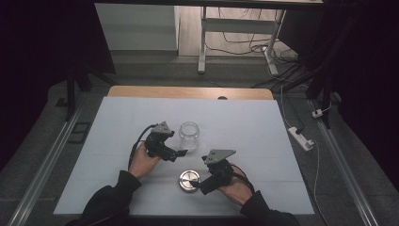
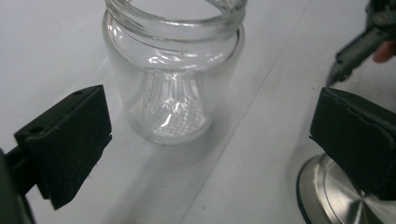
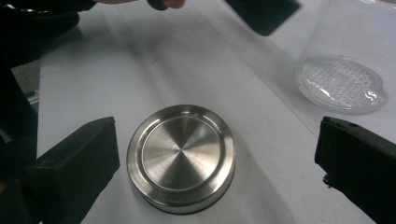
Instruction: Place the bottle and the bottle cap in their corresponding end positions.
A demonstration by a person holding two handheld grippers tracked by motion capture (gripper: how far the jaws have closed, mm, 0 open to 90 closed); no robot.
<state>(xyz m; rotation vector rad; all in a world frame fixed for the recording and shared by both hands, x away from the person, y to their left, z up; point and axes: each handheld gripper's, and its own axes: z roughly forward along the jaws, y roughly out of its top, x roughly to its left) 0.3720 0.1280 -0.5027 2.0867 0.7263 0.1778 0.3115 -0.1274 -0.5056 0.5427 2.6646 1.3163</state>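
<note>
**Inspector A:** Item one, the glass jar (image 1: 188,135). It stands upright on the white surface (image 1: 244,122), mouth open, with no lid on it. In the left gripper view the jar (image 2: 173,84) sits ahead of the jaws and slightly left of centre, and neither black pad touches it.

**Inspector B:** Confirmed. State of the left hand-held gripper (image 1: 181,152)?

**Inspector A:** Jaws wide apart with nothing between them. It lies just beside the jar, on the jar's near left side, with its tips pointing toward the jar's base. The left hand (image 1: 142,163) holds it from behind.

**Inspector B:** Item two, the metal lid (image 1: 189,180). It lies flat on the surface, nearer the person than the jar and clearly apart from it. In the right gripper view the lid (image 3: 181,156) is between the two jaws and slightly left of centre, with open space on both sides. The jar's base (image 3: 340,84) shows at upper right.

**Inspector A:** And the right hand-held gripper (image 1: 200,186)?

**Inspector B:** Jaws spread wide, gripping nothing. Its tips sit just beside the lid's right edge. Whether they brush the rim I cannot tell from above. The right hand (image 1: 237,189) grips the body.
</note>
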